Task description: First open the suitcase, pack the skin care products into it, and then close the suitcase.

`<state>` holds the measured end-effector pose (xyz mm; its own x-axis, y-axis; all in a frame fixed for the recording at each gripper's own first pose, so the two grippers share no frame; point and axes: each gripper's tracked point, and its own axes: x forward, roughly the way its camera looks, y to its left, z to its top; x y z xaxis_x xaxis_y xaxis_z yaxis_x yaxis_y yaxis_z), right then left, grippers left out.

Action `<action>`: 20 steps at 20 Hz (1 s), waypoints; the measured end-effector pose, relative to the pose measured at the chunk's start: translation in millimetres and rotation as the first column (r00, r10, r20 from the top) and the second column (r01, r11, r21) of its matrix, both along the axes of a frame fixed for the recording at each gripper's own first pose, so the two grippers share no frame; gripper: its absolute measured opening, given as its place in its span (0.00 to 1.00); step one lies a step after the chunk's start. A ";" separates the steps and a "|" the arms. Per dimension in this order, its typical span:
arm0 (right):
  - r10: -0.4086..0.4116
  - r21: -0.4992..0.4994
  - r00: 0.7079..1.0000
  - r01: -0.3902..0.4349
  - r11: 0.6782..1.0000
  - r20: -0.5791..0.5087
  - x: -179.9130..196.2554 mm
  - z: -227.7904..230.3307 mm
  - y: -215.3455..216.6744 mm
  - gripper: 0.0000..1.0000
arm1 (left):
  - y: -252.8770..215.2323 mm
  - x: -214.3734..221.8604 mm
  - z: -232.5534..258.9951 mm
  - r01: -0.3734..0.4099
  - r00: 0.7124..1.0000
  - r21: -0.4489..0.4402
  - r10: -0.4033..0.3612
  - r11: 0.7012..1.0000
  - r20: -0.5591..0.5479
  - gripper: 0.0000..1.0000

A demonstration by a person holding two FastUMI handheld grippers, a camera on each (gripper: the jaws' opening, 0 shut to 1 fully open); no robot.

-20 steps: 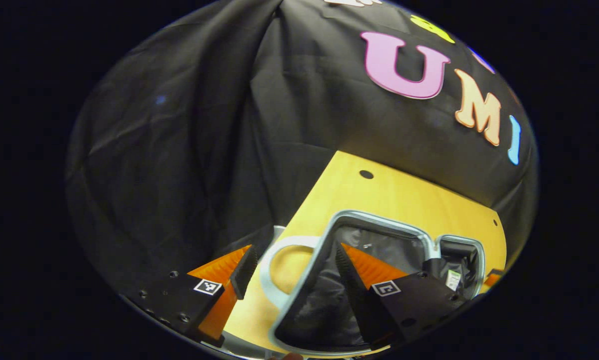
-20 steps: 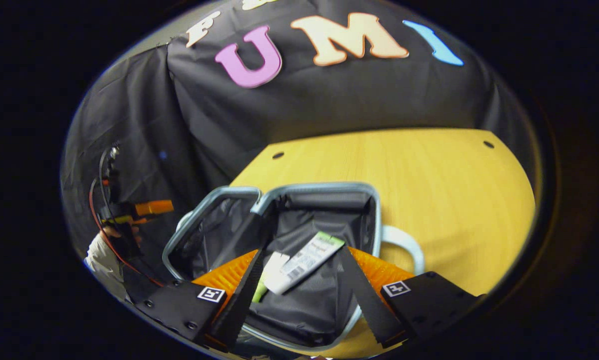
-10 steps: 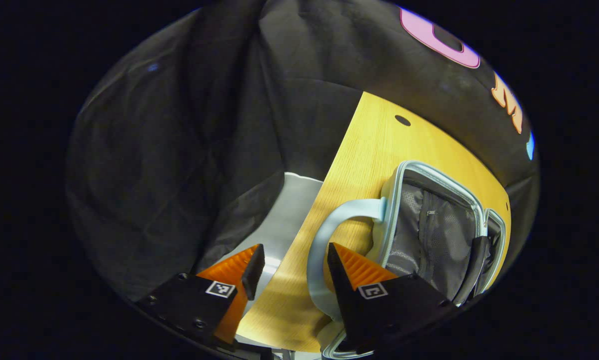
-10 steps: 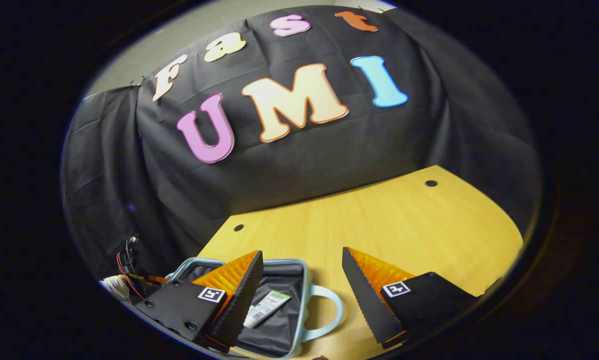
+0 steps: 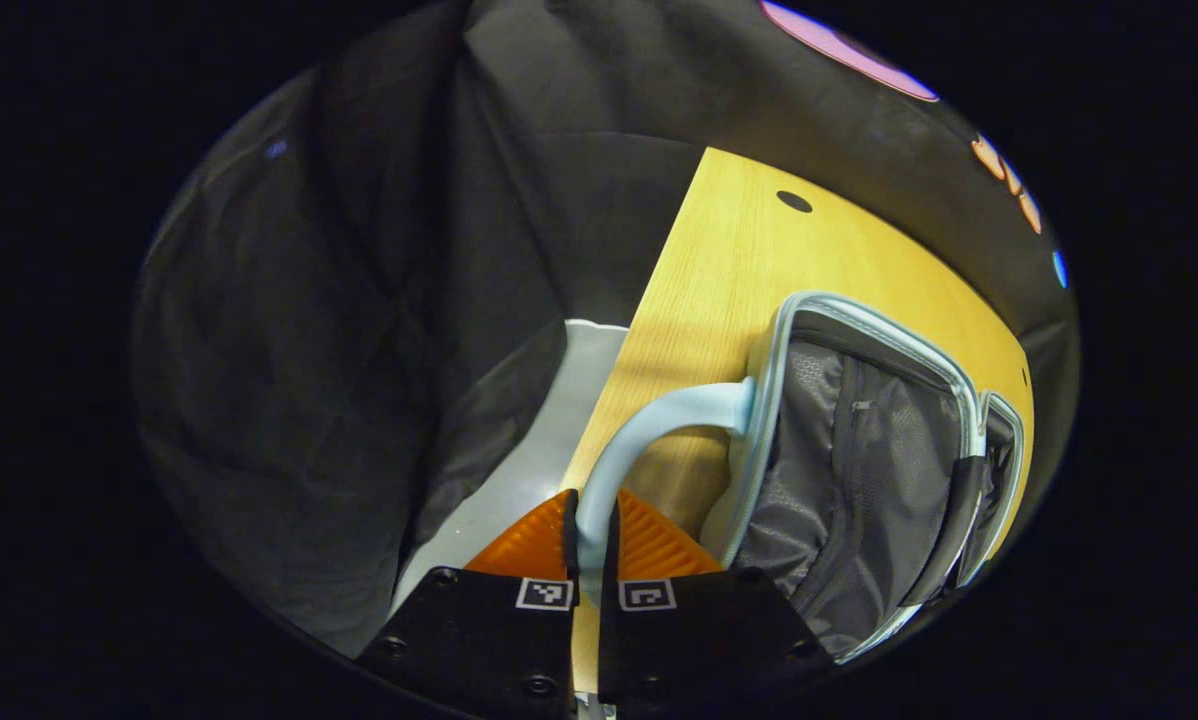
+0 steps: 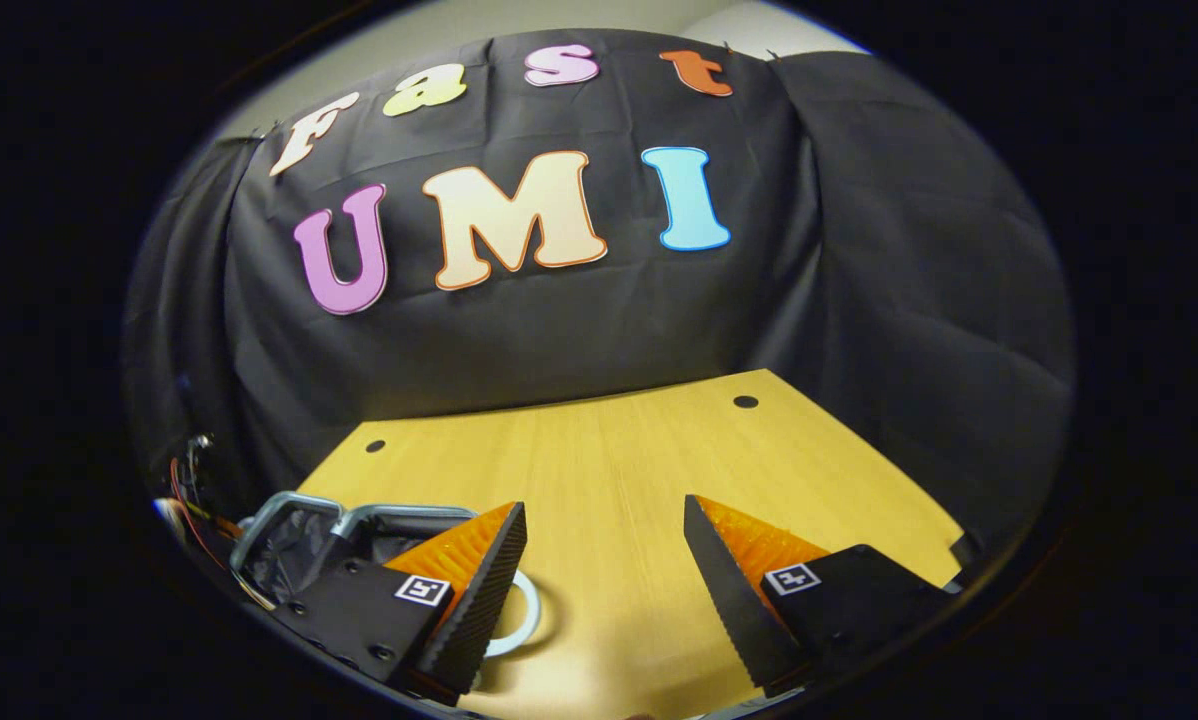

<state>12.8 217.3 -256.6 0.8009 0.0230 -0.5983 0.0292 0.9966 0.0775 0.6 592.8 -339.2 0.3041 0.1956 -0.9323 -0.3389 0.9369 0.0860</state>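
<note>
Clamping the pale blue handle [image 5: 649,430] of the suitcase [image 5: 859,480], the left gripper [image 5: 589,545] has both orange fingers pressed together on the loop near its lower end. In the left gripper view the suitcase lies open on the wooden table [image 5: 729,260], its grey mesh lining facing up and its light rim running close to the table's near-left edge; past that edge the table drops off to a pale floor [image 5: 549,420] and the black cloth of the booth. A bare strip of wood lies between the suitcase and the table's far corner, where a small dark hole sits. The right gripper [image 6: 604,570] hangs released, its fingers spread wide over open tabletop [image 6: 639,470], touching nothing. The right gripper view gives what the other cannot: a broad stretch of free table ahead and to the right, reaching to the far edge by the cloth, with the suitcase [image 6: 299,540] low at the left and partly hidden behind the gripper's left finger. Its second handle [image 6: 519,610] pokes out beside that finger.
</note>
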 end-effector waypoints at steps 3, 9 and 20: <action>0.033 -0.007 0.999 -0.033 0.999 0.039 1.5 8.1 1.8 0.98 | -8.4 2.5 28.7 0.028 0.998 0.037 -0.030 0.999 0.048 0.00; 0.081 -0.032 0.974 -0.076 0.997 0.212 13.8 37.2 -10.0 0.98 | -40.8 16.0 123.1 0.075 0.976 0.096 -0.093 0.993 0.196 0.00; 0.102 0.065 0.972 -0.118 0.991 0.214 3.4 56.2 -89.7 0.98 | -191.2 39.0 239.6 0.214 0.902 0.261 -0.293 0.941 0.317 0.00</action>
